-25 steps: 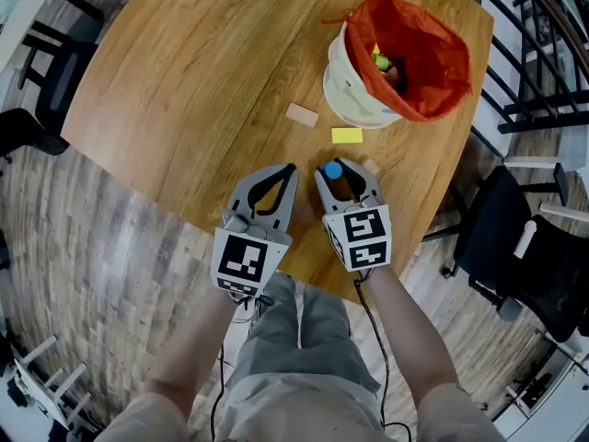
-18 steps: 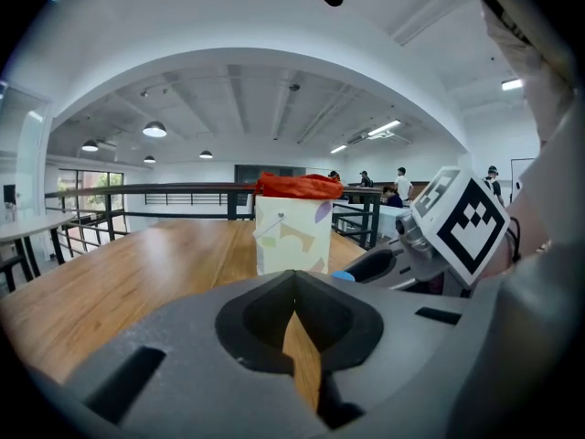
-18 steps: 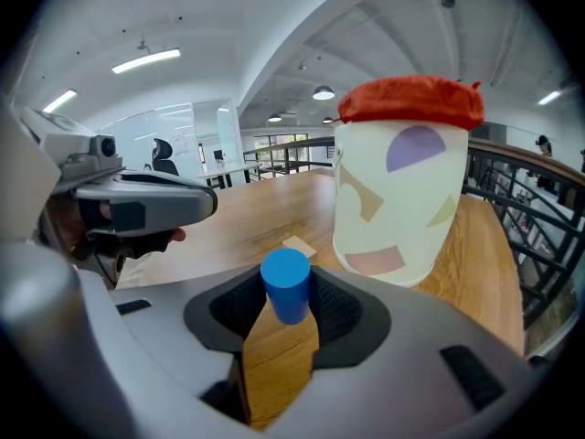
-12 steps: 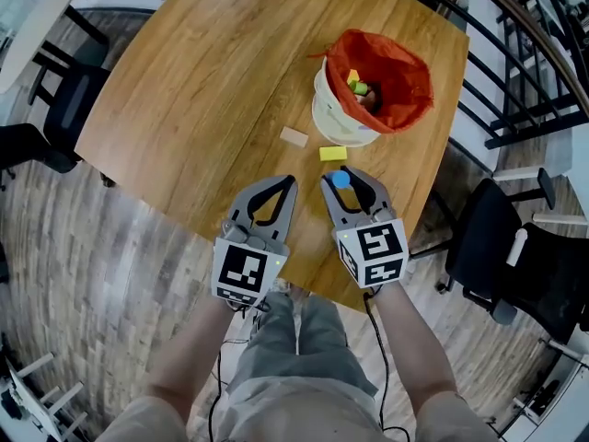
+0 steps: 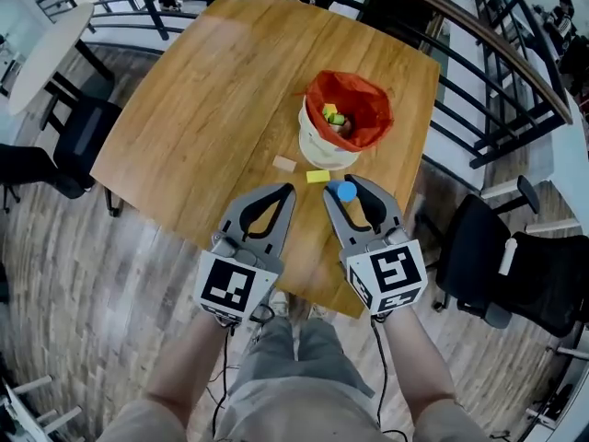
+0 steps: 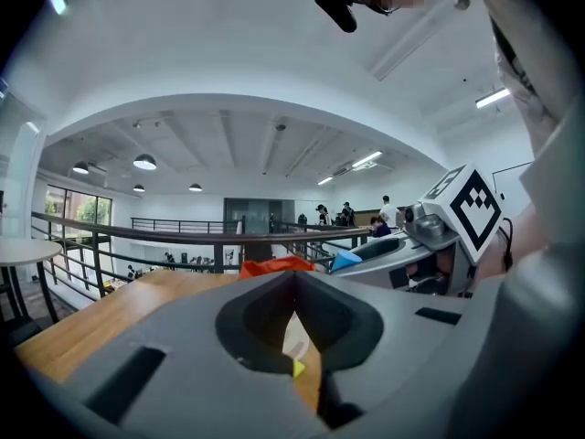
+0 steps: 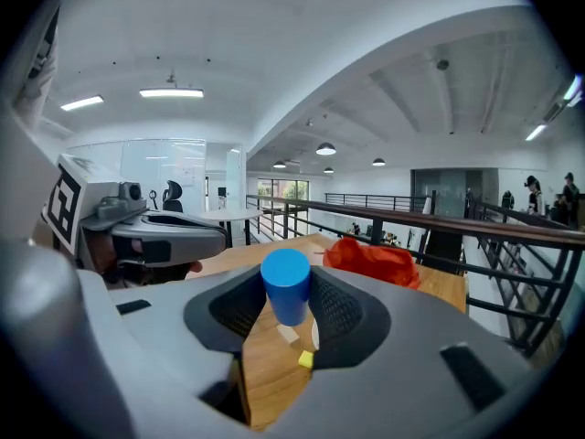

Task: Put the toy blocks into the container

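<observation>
Risen from the tabletop, right gripper jaws pinch the seemingly light, slick blue cylinder by its round side; left gripper jaws closed, empty.

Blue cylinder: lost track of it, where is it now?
The blue cylinder is held by the right gripper, head view centre, just below the yellow block and container.

We see a tabletop of smooth wood, its grain under a soft sheen. The container looks like matt white plastic, lined with crinkled orange-red cloth. The blue cylinder is smooth and matt. The left hand-held gripper and right hand-held gripper are matt grey plastic; the right one's pads are finely ribbed. The floor shows grey wood-grain planks.
</observation>
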Demonstrator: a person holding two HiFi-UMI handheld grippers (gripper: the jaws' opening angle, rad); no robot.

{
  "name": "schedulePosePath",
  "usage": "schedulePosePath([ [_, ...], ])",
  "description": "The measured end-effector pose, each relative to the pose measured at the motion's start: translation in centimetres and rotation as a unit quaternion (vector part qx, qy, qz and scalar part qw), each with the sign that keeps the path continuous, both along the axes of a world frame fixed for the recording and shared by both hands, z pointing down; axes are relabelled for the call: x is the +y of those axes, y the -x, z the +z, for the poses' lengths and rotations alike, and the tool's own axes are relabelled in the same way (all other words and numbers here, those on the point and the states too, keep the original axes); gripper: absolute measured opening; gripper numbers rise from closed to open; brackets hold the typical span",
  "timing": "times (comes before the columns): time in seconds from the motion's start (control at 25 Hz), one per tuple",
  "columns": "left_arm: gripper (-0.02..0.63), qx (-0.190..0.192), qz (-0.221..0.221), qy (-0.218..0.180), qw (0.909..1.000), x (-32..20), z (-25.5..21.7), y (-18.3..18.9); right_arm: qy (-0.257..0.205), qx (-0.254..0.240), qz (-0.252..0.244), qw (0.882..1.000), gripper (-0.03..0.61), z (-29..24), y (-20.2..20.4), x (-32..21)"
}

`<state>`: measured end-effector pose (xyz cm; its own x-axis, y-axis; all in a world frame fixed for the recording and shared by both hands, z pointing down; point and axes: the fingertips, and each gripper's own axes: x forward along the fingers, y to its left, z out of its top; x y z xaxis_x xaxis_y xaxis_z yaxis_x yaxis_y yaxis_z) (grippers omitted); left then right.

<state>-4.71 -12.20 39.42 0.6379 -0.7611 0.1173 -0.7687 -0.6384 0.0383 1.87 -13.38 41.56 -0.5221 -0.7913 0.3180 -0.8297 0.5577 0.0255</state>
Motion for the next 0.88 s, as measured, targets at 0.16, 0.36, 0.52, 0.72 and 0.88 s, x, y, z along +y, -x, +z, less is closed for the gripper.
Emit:
schedulePosePath([
  [0.16,0.011,0.008,0.001,-0.034,0.9994,1.4,-5.5,0.2,-0.04,-0.009,-0.01,0.999,0.152,-5.7,-0.3,1.7],
  [0.36,0.012,0.014,0.001,-0.07,0.9975,4.2,-11.2,0.5,-0.081,-0.026,-0.019,0.996,0.152,-11.7,-1.0,4.7],
  [0.52,0.011,0.014,-0.001,-0.09,0.9958,6.7,-14.1,0.8,-0.105,-0.034,-0.031,0.993,0.152,-15.0,-1.2,7.8],
  [0.72,0.011,0.014,-0.001,-0.112,0.9937,9.8,-16.4,0.6,-0.116,-0.063,-0.041,0.99,0.152,-17.8,-1.6,11.0],
  [0.88,0.011,0.017,-0.002,-0.118,0.9928,12.3,-16.8,0.5,-0.128,-0.053,-0.05,0.989,0.152,-18.4,-2.0,13.2],
])
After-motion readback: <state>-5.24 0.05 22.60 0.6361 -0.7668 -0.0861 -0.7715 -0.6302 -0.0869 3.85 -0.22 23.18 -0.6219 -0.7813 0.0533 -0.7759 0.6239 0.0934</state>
